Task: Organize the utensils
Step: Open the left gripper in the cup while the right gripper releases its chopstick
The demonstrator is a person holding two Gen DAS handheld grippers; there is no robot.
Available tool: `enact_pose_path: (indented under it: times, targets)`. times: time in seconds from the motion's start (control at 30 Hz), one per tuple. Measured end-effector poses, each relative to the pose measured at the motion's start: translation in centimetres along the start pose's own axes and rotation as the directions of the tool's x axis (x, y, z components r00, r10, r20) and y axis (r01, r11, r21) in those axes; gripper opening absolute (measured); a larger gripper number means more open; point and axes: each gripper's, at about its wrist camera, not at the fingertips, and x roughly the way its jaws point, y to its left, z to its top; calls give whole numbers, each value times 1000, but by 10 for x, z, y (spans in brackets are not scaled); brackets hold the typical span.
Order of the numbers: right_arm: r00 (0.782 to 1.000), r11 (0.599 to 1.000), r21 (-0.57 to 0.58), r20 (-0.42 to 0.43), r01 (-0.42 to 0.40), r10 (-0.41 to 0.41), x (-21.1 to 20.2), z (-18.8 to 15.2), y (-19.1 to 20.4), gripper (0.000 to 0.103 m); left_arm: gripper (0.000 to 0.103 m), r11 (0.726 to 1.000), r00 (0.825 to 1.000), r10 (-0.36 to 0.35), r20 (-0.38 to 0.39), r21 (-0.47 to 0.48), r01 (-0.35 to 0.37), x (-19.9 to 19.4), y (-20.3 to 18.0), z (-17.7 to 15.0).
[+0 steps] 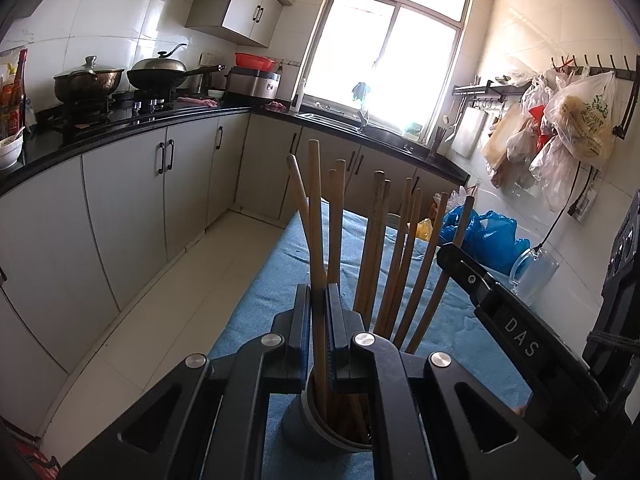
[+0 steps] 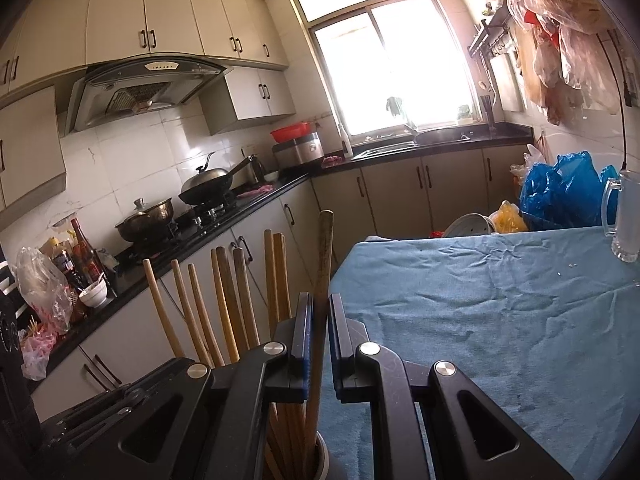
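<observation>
two black grippers fill the foreground, both hovering over a grey cup [image 1: 308, 428] that stands on a table draped in a wrinkled blue cloth [image 2: 500, 320]. from the left wrist view, the left gripper [image 1: 319, 336] has its fingers closed in on a single wooden chopstick [image 1: 316, 220], pinching it upright, with its lower end down inside the cup. a bundle of other chopsticks [image 1: 400, 256] fans out of the same cup, leaning away to the right. the right gripper [image 1: 516, 332] shows at the right edge of this view, just beside the bundle.

from the right wrist view, the right gripper's fingers sit close on either side of a darker chopstick [image 2: 323, 264], touching its left side, with a thin gap on its right; whether they truly grip it i cannot tell. its lower end is in the cup too.

a clear glass mug [image 2: 626, 216] stands on the far right of the cloth, well apart from the cup. blue plastic bags [image 2: 560, 188] lie beyond the table's far edge.
</observation>
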Motion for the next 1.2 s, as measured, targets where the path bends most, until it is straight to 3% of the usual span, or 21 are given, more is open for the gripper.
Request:
enact_pose_path:
  times: [0.67, 1.2]
  targets:
    - [1000, 1000, 6, -3, 7, -7, -5, 1, -6, 9, 6, 1000, 1000, -2, -1, -5, 2, -5, 4, -1]
    - [1000, 1000, -8, 12, 8, -8, -22, -2, -4, 9, 7, 997, 999, -44, -2, -65, 44, -29, 17, -8]
